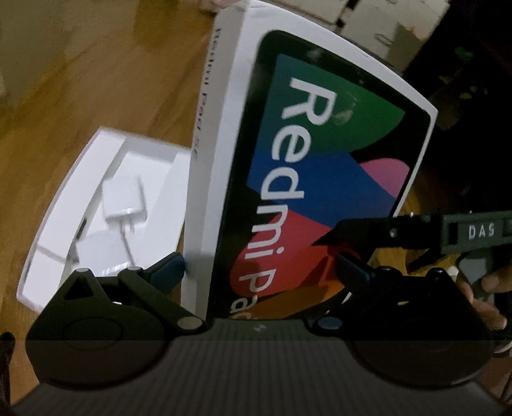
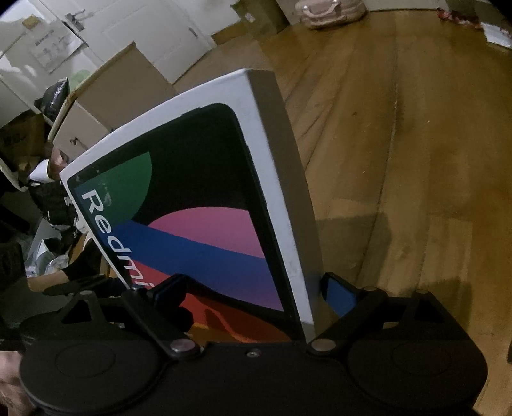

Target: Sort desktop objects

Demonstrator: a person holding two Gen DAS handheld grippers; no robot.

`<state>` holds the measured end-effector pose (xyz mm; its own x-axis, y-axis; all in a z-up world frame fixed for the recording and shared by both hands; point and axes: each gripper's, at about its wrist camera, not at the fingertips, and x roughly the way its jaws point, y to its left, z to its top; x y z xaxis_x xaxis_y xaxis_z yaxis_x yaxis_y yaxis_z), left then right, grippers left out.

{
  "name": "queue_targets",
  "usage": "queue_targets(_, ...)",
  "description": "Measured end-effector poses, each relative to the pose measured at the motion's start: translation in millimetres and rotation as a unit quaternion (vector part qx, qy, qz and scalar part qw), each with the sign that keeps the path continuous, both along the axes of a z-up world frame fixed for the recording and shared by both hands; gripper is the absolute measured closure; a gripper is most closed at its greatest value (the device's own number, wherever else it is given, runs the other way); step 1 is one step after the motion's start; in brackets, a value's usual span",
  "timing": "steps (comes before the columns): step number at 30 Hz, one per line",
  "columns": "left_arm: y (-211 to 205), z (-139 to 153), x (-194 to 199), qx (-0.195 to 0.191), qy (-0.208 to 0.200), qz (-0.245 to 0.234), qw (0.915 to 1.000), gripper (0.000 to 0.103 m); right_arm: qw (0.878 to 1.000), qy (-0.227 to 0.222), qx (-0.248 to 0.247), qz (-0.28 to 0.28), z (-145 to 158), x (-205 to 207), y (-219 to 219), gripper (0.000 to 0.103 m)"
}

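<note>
A white Redmi Pad box lid (image 1: 320, 153) with a colourful tablet print is held tilted above the wooden table. My left gripper (image 1: 260, 268) is shut on its near edge, one blue pad on each face. My right gripper (image 2: 252, 294) is shut on the opposite edge of the same lid (image 2: 198, 208). The right gripper's black finger (image 1: 368, 230) also shows in the left wrist view, across the lid's print. The open white box base (image 1: 105, 204), with a white charger and cable inside, lies on the table to the left of the lid.
The wooden table (image 2: 400, 160) stretches to the right of the lid. Cardboard boxes (image 2: 118, 86) and white doors stand at the back left. A pinkish bag (image 2: 329, 12) lies at the far edge. A dark area with clutter sits to the left.
</note>
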<state>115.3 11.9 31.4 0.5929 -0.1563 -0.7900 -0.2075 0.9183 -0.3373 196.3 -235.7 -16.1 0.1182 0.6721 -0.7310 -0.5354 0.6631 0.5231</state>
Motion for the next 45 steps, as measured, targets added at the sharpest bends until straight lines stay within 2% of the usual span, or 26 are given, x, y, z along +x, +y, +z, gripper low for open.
queue_targets(3,16.9,1.8,-2.0,-0.013,0.003,0.015,0.9998,0.002,1.0,0.003,-0.013,0.021,2.8,2.0,15.9,0.008)
queue_targets(5,27.4,3.9,-3.4,-0.022,0.004,0.026,0.9994,0.002,0.999,0.02,-0.009,0.025,4.3,6.9,24.0,0.008)
queue_targets(10,47.8,2.2,-7.2,-0.052,0.01,0.05,0.9973,0.002,0.999,0.031,-0.019,0.031,17.4,16.2,46.8,0.009)
queue_targets(19,73.5,-2.0,-10.5,-0.097,0.01,0.082,0.9918,0.002,0.993,0.034,-0.087,0.071,26.9,25.0,92.1,0.009)
queue_targets(24,82.7,-22.2,-7.2,-0.078,0.017,0.104,0.9913,0.002,0.989,0.047,-0.119,0.079,11.0,29.1,116.5,0.009)
queue_targets(31,94.4,-36.2,-5.0,-0.06,0.036,0.121,0.9902,0.002,0.991,0.069,-0.095,0.068,-16.1,22.0,122.4,0.009)
queue_targets(37,96.0,-34.8,-3.8,-0.053,0.028,0.122,0.9907,0.002,0.993,0.081,-0.065,0.049,-20.8,24.3,117.3,0.009)
queue_targets(45,103.2,-40.0,-3.4,-0.047,0.045,0.112,0.9915,0.002,0.992,0.088,-0.072,0.056,-28.1,18.4,122.0,0.009)
